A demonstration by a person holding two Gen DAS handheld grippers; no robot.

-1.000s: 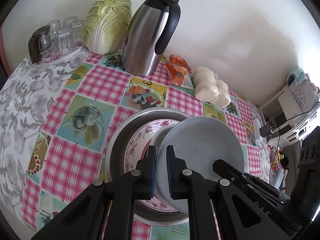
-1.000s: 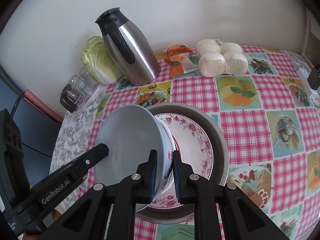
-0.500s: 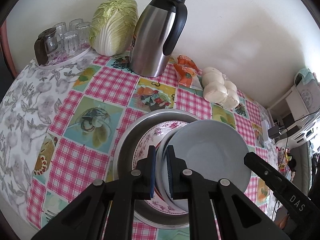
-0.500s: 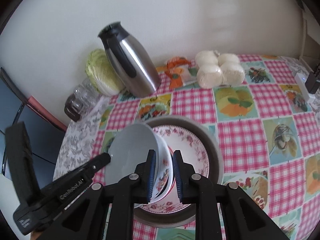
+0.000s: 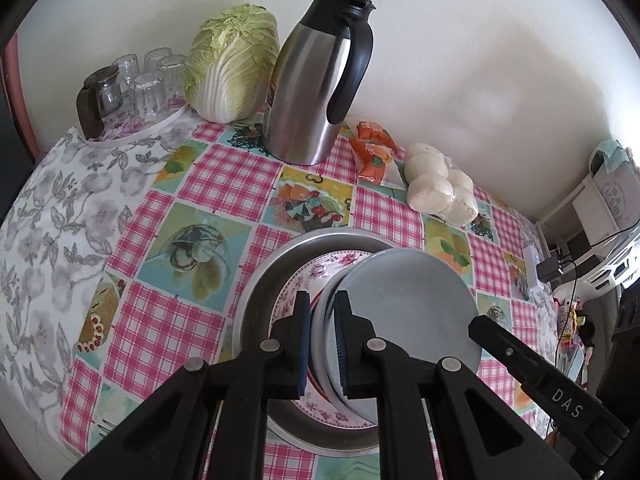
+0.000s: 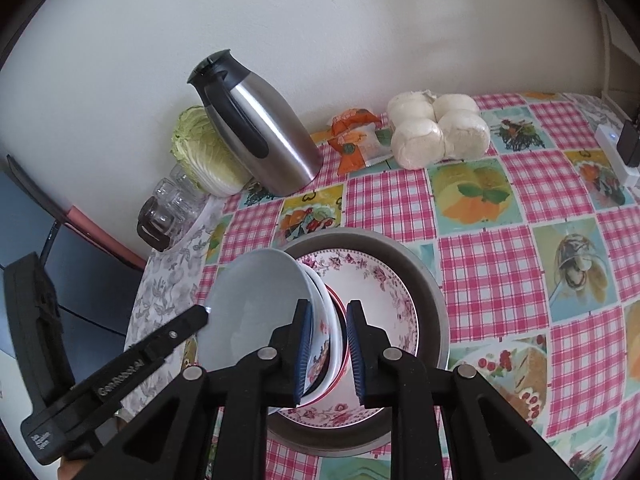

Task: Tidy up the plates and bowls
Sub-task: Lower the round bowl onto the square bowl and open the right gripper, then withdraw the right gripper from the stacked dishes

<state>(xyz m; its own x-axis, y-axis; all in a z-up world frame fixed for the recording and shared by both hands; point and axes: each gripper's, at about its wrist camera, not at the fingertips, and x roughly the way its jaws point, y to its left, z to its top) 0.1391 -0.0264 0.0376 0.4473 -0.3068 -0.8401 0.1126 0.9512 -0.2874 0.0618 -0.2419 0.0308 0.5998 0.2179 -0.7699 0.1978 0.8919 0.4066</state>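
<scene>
A stack of nested bowls, the top one grey-blue point(image 5: 404, 312) point(image 6: 256, 300), is held tilted above a floral plate point(image 5: 308, 280) point(image 6: 384, 296) that lies in a wide metal basin point(image 5: 260, 292) point(image 6: 428, 280). My left gripper point(image 5: 322, 340) is shut on the stack's near rim. My right gripper point(image 6: 328, 348) is shut on the opposite rim, over a floral bowl point(image 6: 320, 356) and a red-rimmed one. Each gripper shows in the other's view.
A steel thermos jug point(image 5: 316, 80) point(image 6: 256, 124), a cabbage point(image 5: 232, 64), a tray of glasses point(image 5: 132, 88), an orange packet point(image 5: 372, 152) and bagged white buns point(image 5: 440, 188) point(image 6: 436, 128) stand along the wall. A charger block point(image 6: 624, 152) lies at the right edge.
Both grippers have risen and pulled back with the bowl stack, lifting it off the floral plate. The table and basin look smaller and farther away.
</scene>
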